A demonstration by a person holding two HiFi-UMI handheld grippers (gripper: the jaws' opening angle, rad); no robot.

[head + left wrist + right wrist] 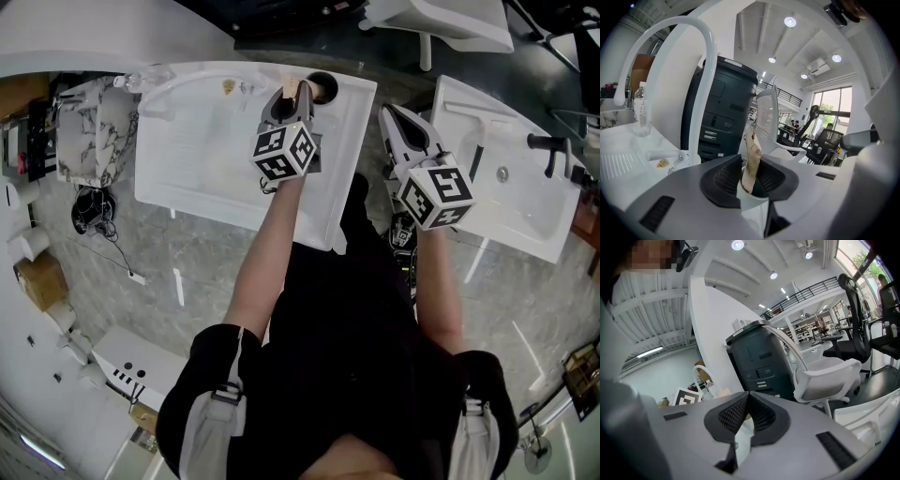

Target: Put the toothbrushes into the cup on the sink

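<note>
A tan toothbrush stands tilted between the jaws of my left gripper, its lower end inside a white-rimmed cup with a dark inside. A dark gap shows between the brush and the right pad, so the jaws stand open around it. From the head view, the left gripper is at the far right corner of the white sink, by the toothbrush and the cup's dark mouth. My right gripper hovers right of the sink, over the floor. Its pads meet at the tips, shut on nothing.
A white arched faucet rises at the sink's back, with a clear bottle to its left and a small yellowish item on the deck. A dark bin and white chair stand behind. A second sink lies to the right.
</note>
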